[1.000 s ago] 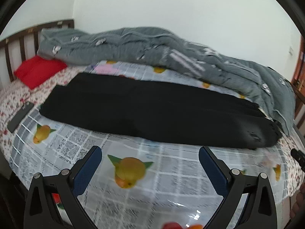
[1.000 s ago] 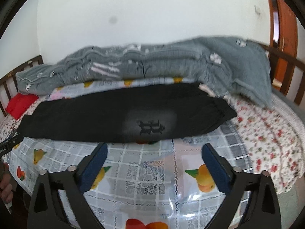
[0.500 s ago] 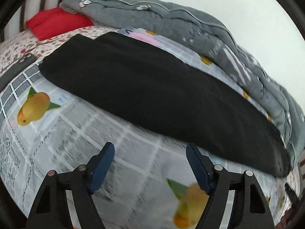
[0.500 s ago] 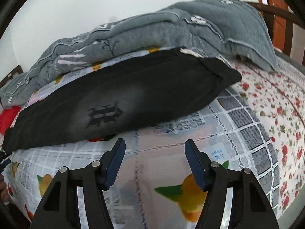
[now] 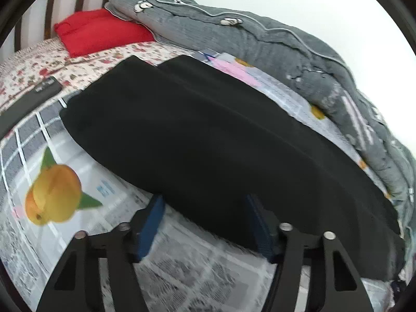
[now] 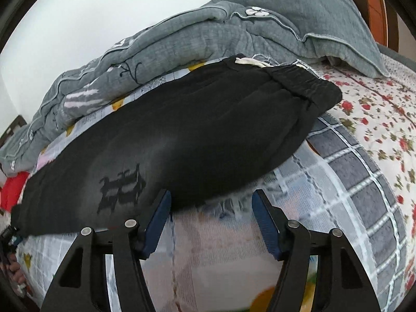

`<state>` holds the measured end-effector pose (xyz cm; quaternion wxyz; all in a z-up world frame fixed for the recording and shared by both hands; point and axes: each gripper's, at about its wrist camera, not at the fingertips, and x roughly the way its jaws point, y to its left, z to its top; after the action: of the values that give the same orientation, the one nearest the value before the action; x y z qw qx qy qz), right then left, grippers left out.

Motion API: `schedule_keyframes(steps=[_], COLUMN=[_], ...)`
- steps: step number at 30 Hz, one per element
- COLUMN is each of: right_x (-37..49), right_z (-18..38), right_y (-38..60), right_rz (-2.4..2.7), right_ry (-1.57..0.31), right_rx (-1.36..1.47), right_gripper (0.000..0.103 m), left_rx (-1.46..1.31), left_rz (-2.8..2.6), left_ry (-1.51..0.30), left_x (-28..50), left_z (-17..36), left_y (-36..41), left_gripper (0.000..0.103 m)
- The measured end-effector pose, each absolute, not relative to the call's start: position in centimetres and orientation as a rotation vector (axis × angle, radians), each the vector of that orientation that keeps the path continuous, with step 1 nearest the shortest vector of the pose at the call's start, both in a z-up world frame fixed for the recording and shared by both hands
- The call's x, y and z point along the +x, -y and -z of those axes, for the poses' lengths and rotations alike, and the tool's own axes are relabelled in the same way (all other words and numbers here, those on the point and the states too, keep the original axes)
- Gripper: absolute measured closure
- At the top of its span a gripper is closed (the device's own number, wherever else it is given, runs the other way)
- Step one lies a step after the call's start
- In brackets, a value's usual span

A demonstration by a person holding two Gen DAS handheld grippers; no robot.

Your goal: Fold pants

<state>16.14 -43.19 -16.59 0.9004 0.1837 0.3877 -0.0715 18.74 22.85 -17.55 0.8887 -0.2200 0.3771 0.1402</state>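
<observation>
Pants (image 5: 208, 140), soft, limp black cloth, lie across the frame's middle on the bed (image 5: 31, 130), so you should pinch their near edge where your left tool (image 5: 205, 223) is closing and your right tool (image 6: 212, 217) gapes, neither gripping.

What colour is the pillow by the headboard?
Red; the pillow shows best in the left wrist view.

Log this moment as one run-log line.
step: reach near edge of black pants | left gripper: jaws closing, edge between them | right gripper: jaws open at edge | pants: flat on bed, unfolded
</observation>
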Motion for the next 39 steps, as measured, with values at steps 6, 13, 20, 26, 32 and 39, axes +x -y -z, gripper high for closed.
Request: schedule_keyframes(steps=[6,13,20,26,32,39], right_x=[18.1,17.7,20.5,24.7,30.2,36.4], right_z=[16.7,12.6,8.1,6.4,7.3,9.7], right_y=[43.8,43.7,43.5,43.3,42.2,41.2], right_rz=[0.196,0.144,0.109,0.097,0.121,0.177], right_ry=[-0.805,-0.680,-0.618,-0.595,-0.594,-0.616], right_rx=[0.406,0.376,0.372,0.343,0.294,0.248], right_gripper=[0.074,0.086,0.087,0.087,0.087,0.087], left_rx=[-0.432,-0.400,-0.361,-0.341,-0.297,-0.190], left_rz=[-0.367,-0.326,-0.321,-0.348,-0.351,-0.377], left_ry=[-0.810,-0.711,-0.612,-0.580,-0.574,-0.580], left_x=[19.5,18.7,20.3,24.6,29.6,34.8], left_z=[17.3,12.7,8.3,8.0,8.9,10.8], left_y=[-23.8,-23.3,-23.0,-23.2,-22.7,-21.3], left_gripper=[0.091,0.095,0.095,0.095,0.095,0.095])
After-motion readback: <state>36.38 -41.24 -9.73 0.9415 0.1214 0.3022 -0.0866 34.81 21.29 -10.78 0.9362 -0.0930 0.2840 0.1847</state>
